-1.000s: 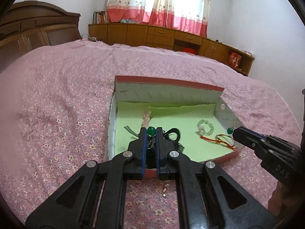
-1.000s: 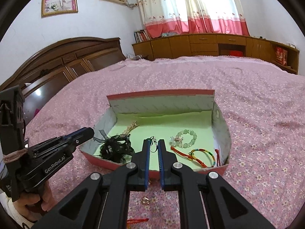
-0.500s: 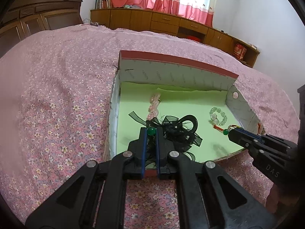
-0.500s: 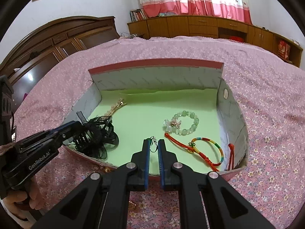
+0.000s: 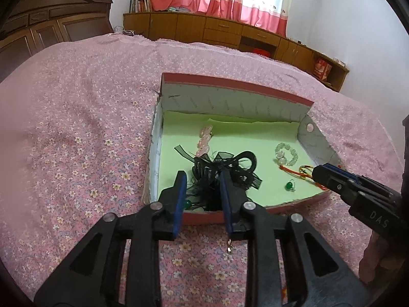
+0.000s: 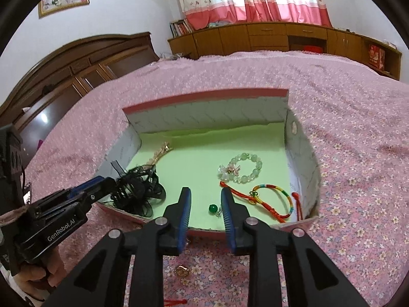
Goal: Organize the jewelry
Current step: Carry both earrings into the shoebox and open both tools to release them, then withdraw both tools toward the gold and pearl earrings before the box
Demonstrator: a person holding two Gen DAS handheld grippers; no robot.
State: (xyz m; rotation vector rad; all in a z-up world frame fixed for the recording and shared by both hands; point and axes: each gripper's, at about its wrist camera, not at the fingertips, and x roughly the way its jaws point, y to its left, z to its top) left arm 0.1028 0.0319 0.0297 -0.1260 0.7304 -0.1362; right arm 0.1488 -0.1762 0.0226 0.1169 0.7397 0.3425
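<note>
A pink box lined with green paper lies on the bed. My left gripper hangs over its near left corner, jaws opening, with a green bead earring loose on the lining by the left finger and a black ribbon hairpiece just beyond. My right gripper is over the near edge, jaws opening, and a second green bead earring lies free on the lining between its fingers. The same box holds a clear bead bracelet, a coloured cord bracelet and a pink hair clip.
A small gold piece and a red cord lie on the floral bedspread in front of the box. The left gripper reaches in from the left, held by a hand. Wooden headboard and cabinets stand beyond the bed.
Both grippers were shut on green bead earrings and have opened. Each earring now lies on the green lining. Both views have tipped down closer over the box.
</note>
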